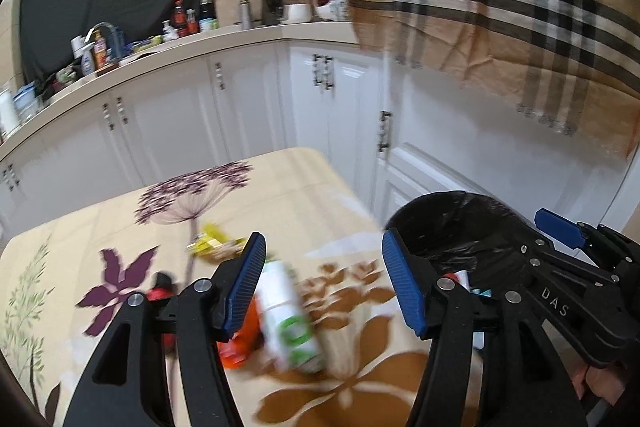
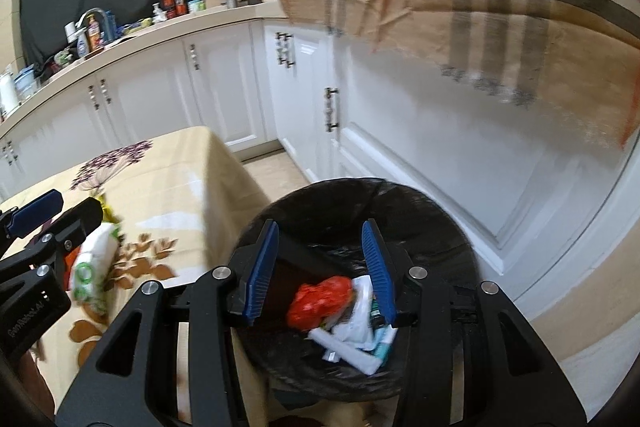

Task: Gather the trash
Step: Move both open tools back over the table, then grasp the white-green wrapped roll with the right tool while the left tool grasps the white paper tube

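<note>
- Left wrist view alone shows the left tool [image 1: 324,279] gaping, holding nothing, above one white-green packet [image 1: 290,323] and one orange wrapper [image 1: 244,339] on the table [image 1: 100,227], centre frame.
- Right wrist view alone shows the right tool [image 2: 320,271], partly open and empty, over one black-lined bin [image 2: 420,211], lower centre, with one red bag [image 2: 320,301] among pale scraps.

One bin [image 2: 452,227] — two grippers

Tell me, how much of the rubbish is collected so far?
Done: a red crumpled bag and white wrappers lie in the black-lined bin. In hand: nothing; both hand-held grippers are open. Left: a white-and-green packet, orange wrapper and yellow wrapper on the table.
</note>
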Demonstrator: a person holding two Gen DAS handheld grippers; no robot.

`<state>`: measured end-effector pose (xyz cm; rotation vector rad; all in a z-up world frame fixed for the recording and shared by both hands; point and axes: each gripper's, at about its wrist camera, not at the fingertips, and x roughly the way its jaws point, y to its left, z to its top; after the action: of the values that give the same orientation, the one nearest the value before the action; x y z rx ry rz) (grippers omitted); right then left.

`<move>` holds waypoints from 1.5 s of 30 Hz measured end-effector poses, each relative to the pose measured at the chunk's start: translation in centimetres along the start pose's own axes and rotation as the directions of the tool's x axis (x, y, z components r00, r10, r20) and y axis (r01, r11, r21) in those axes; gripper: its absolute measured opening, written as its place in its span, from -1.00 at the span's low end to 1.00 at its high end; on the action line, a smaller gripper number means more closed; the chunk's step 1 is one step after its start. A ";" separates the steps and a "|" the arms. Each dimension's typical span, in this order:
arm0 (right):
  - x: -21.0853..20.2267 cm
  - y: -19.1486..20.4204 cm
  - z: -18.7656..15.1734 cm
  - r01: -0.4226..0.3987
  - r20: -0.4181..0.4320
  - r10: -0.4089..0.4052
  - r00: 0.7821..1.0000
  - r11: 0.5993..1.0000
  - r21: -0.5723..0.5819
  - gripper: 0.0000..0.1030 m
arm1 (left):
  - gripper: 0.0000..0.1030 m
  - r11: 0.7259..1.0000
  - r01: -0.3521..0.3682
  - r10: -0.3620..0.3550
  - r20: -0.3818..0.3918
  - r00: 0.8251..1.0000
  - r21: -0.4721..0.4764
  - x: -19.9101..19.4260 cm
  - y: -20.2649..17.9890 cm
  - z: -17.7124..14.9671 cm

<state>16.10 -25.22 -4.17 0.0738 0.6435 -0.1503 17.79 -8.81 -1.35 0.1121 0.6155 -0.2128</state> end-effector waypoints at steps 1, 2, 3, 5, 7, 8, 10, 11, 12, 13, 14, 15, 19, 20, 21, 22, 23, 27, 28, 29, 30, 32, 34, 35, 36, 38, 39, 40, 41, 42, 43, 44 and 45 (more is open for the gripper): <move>-0.1 0.6 0.0 -0.008 0.000 0.008 1.000 1.000 -0.008 -0.18 | 0.17 1.000 -0.012 0.012 0.000 1.000 -0.006 -0.3 0.6 -0.2; -0.2 1.4 -0.1 -0.021 -0.001 0.021 1.000 1.000 -0.018 -0.18 | 0.18 1.000 -0.027 0.027 0.000 1.000 -0.013 -0.8 1.3 -0.5; -0.3 2.0 -0.1 -0.031 -0.002 0.031 1.000 0.999 -0.026 -0.18 | 0.19 0.999 -0.038 0.038 0.000 0.999 -0.021 -1.2 2.0 -0.8; -0.5 3.3 -0.2 -0.051 -0.004 0.051 0.999 0.998 -0.043 -0.18 | 0.20 0.997 -0.064 0.064 -0.003 0.998 -0.040 -2.0 3.5 -1.3; -0.7 4.7 -0.3 -0.071 -0.006 0.071 0.997 0.996 -0.062 -0.18 | 0.21 0.994 -0.088 0.087 -0.011 0.996 -0.059 -2.7 4.9 -1.9; -0.8 5.1 -0.4 -0.077 -0.007 0.077 0.997 0.995 -0.068 -0.18 | 0.21 0.992 -0.101 0.100 -0.015 0.995 -0.072 -3.1 5.7 -2.3; -0.8 6.4 -0.5 -0.100 -0.014 0.099 0.995 0.991 -0.086 -0.18 | 0.21 0.988 -0.124 0.122 -0.023 0.992 -0.090 -3.8 7.1 -2.9; -0.9 7.2 -0.5 -0.113 -0.019 0.112 0.994 0.989 -0.097 -0.18 | 0.21 0.985 -0.140 0.138 -0.026 0.990 -0.101 -4.2 7.9 -3.3; -0.8 7.7 -0.5 -0.121 -0.022 0.120 0.993 0.987 -0.104 -0.18 | 0.21 0.982 -0.153 0.150 -0.029 0.988 -0.109 -4.4 8.6 -3.6; -0.9 8.5 -0.6 -0.133 -0.026 0.131 0.991 0.984 -0.116 -0.18 | 0.21 0.979 -0.165 0.163 -0.032 0.986 -0.117 -4.8 9.1 -3.9; -0.9 9.0 -0.7 -0.139 -0.028 0.137 0.990 0.983 -0.123 -0.18 | 0.22 0.976 -0.180 0.177 -0.036 0.984 -0.126 -5.1 9.9 -4.2; -0.9 9.8 -0.8 -0.151 -0.033 0.147 0.989 0.979 -0.134 -0.18 | 0.22 0.972 -0.195 0.191 -0.040 0.981 -0.134 -5.3 10.6 -4.5; -0.8 12.1 -1.1 -0.184 -0.052 0.178 0.983 0.968 -0.170 -0.18 | 0.23 0.956 -0.242 0.235 -0.060 0.970 -0.169 -6.1 13.2 -5.6; -0.8 12.7 -1.1 -0.191 -0.056 0.184 0.981 0.965 -0.178 -0.18 | 0.23 0.950 -0.253 0.244 -0.069 0.967 -0.182 -6.3 14.0 -5.9; -0.7 13.3 -1.1 -0.199 -0.062 0.190 0.980 0.962 -0.187 -0.18 | 0.23 0.946 -0.261 0.251 -0.074 0.965 -0.190 -6.4 14.5 -6.2; -0.6 13.8 -1.2 -0.205 -0.068 0.195 0.978 0.960 -0.193 -0.18 | 0.23 0.942 -0.269 0.258 -0.080 0.963 -0.198 -6.5 15.0 -6.4; -0.3 14.3 -1.2 -0.212 -0.077 0.200 0.977 0.957 -0.200 -0.18 | 0.23 0.938 -0.278 0.265 -0.087 0.960 -0.207 -6.6 15.6 -6.7; 0.5 15.7 -1.4 -0.226 -0.115 0.205 0.972 0.951 -0.213 -0.18 | 0.23 0.927 -0.298 0.282 -0.101 0.954 -0.230 -6.9 17.0 -7.4; 0.8 16.0 -1.4 -0.229 -0.127 0.205 0.970 0.950 -0.214 -0.18 | 0.23 0.925 -0.300 0.284 -0.103 0.953 -0.233 -7.0 17.1 -7.5; 0.9 16.1 -1.5 -0.230 -0.134 0.205 0.970 0.949 -0.215 -0.18 | 0.23 0.922 -0.304 0.287 -0.104 0.952 -0.238 -7.1 17.4 -7.6; 1.1 16.4 -1.5 -0.229 -0.145 0.201 0.969 0.949 -0.217 -0.18 | 0.23 0.921 -0.305 0.288 -0.105 0.952 -0.241 -7.2 17.6 -7.7; 1.6 16.7 -1.7 -0.229 -0.170 0.193 0.966 0.948 -0.223 -0.18 | 0.23 0.919 -0.306 0.288 -0.107 0.952 -0.249 -7.3 17.9 -7.9; 1.8 16.8 -2.0 -0.231 -0.185 0.191 0.964 0.947 -0.223 -0.18 | 0.23 0.918 -0.304 0.285 -0.110 0.952 -0.254 -7.2 18.1 -8.0; 1.9 16.8 -2.1 -0.231 -0.191 0.190 0.963 0.947 -0.222 -0.26 | 0.23 0.918 -0.302 0.282 -0.111 0.953 -0.256 -7.1 18.0 -8.0; 1.9 16.8 -2.1 -0.234 -0.195 0.192 0.962 0.947 -0.221 -0.35 | 0.23 0.919 -0.300 0.280 -0.113 0.953 -0.256 -7.1 18.0 -8.0; 2.1 16.8 -2.2 -0.246 -0.205 0.202 0.958 0.944 -0.221 -0.46 | 0.23 0.921 -0.294 0.273 -0.115 0.955 -0.256 -6.9 17.9 -8.1; 1.9 16.8 -2.3 -0.245 -0.200 0.202 0.959 0.944 -0.222 -0.46 | 0.23 0.923 -0.289 0.268 -0.115 0.957 -0.255 -6.9 17.7 -8.1; 1.8 16.7 -2.3 -0.245 -0.196 0.202 0.959 0.944 -0.222 -0.46 | 0.23 0.925 -0.283 0.262 -0.116 0.958 -0.253 -6.8 17.5 -8.0; 1.7 16.7 -2.3 -0.245 -0.192 0.204 0.960 0.944 -0.222 -0.46 | 0.23 0.927 -0.280 0.258 -0.115 0.959 -0.251 -6.8 17.4 -8.0; 1.5 16.5 -2.3 -0.244 -0.184 0.205 0.961 0.944 -0.220 -0.46 | 0.23 0.929 -0.273 0.252 -0.114 0.961 -0.249 -6.7 17.1 -7.9; 1.3 16.4 -2.2 -0.241 -0.177 0.205 0.963 0.945 -0.220 -0.47 | 0.23 0.933 -0.265 0.244 -0.114 0.963 -0.245 -6.7 16.6 -7.8; 1.2 16.3 -2.2 -0.240 -0.172 0.204 0.964 0.946 -0.220 -0.47 | 0.23 0.936 -0.258 0.237 -0.113 0.965 -0.241 -6.7 16.3 -7.8; 0.9 16.0 -2.2 -0.239 -0.166 0.205 0.965 0.946 -0.219 -0.47 | 0.23 0.938 -0.253 0.233 -0.112 0.966 -0.238 -6.6 16.0 -7.7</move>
<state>18.12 -9.24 -6.16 -0.0746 0.7855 0.1528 11.95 9.10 -3.10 -0.0482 0.6998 0.1115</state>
